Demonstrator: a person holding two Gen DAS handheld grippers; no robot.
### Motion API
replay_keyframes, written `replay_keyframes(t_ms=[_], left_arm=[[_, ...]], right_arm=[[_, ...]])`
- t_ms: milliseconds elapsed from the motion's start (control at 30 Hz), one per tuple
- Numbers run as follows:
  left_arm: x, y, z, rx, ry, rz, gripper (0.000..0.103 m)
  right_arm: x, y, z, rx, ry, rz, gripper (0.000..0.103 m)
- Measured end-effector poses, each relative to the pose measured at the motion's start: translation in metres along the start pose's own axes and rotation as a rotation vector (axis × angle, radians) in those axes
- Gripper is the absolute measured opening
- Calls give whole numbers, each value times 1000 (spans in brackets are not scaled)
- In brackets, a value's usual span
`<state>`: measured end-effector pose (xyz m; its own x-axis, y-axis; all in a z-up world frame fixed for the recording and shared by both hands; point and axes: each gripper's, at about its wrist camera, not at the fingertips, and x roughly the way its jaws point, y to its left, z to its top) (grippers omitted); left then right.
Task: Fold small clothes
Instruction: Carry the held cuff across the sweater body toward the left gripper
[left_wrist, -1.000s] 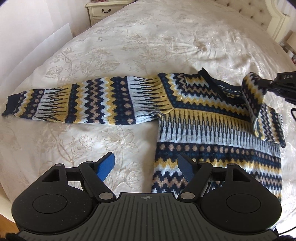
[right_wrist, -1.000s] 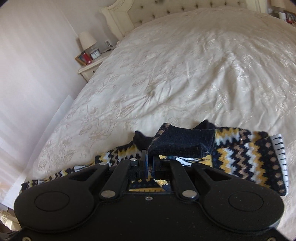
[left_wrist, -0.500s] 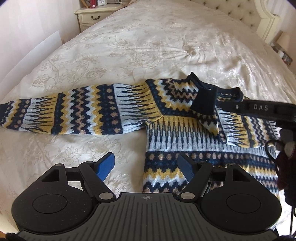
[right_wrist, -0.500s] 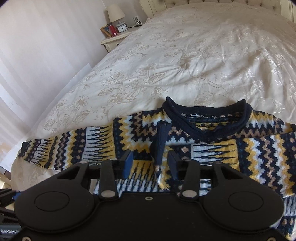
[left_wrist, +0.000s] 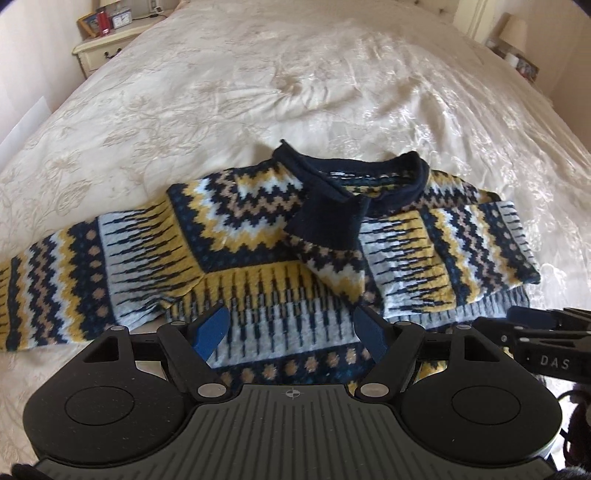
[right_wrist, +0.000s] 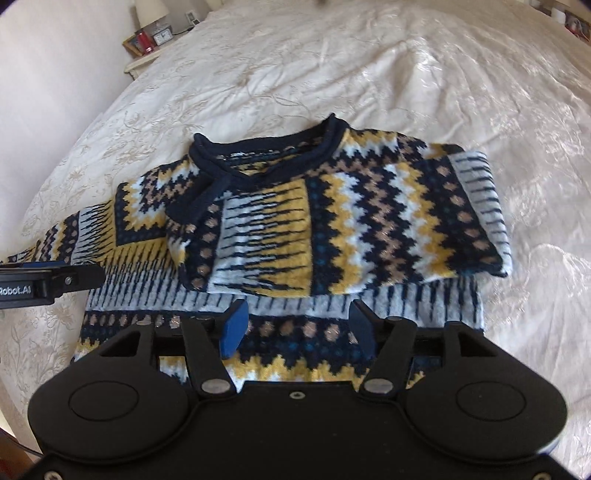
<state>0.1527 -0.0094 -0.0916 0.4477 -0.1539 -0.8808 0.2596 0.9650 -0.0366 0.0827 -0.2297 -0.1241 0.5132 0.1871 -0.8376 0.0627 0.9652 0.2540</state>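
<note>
A navy, yellow and white patterned sweater (left_wrist: 258, 266) lies flat on the bed, also in the right wrist view (right_wrist: 369, 221). Its right sleeve is folded across the chest, the navy cuff (left_wrist: 327, 223) resting below the collar (left_wrist: 369, 173). The left sleeve (left_wrist: 74, 273) stretches out flat to the left. My left gripper (left_wrist: 293, 328) is open and empty over the sweater's lower body. My right gripper (right_wrist: 295, 325) is open and empty above the hem, and shows at the right edge of the left wrist view (left_wrist: 535, 332).
The cream embroidered bedspread (left_wrist: 295, 74) surrounds the sweater. A nightstand (left_wrist: 103, 44) with a clock and frame stands at the far left. A tufted headboard and a lamp (left_wrist: 513, 29) lie at the far right.
My right gripper opened, let go of the right sleeve's cuff onto the chest, and drew back toward the hem. My left gripper moved in over the sweater's body.
</note>
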Motion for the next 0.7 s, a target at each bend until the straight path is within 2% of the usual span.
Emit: replay_keyframes(t_ms=[233,400,467,567,700], left_arm=[[46,-51,22,130,16,17,73],[78,-64,30,201,31,78,73],[85,-60,31,212,31,131,73],[92,-37,30,152,50,179,73],[92,5,22,4,84,212,74]], right_arm=[[2,-27,-7,52,21,-24,67],[7,-44,-6,104,38,-29,67],[9,-48,-5,111,43,-30,67],[11,-53,-2,116,45,-26,67],[14,-56,2,117,44,-18,67]])
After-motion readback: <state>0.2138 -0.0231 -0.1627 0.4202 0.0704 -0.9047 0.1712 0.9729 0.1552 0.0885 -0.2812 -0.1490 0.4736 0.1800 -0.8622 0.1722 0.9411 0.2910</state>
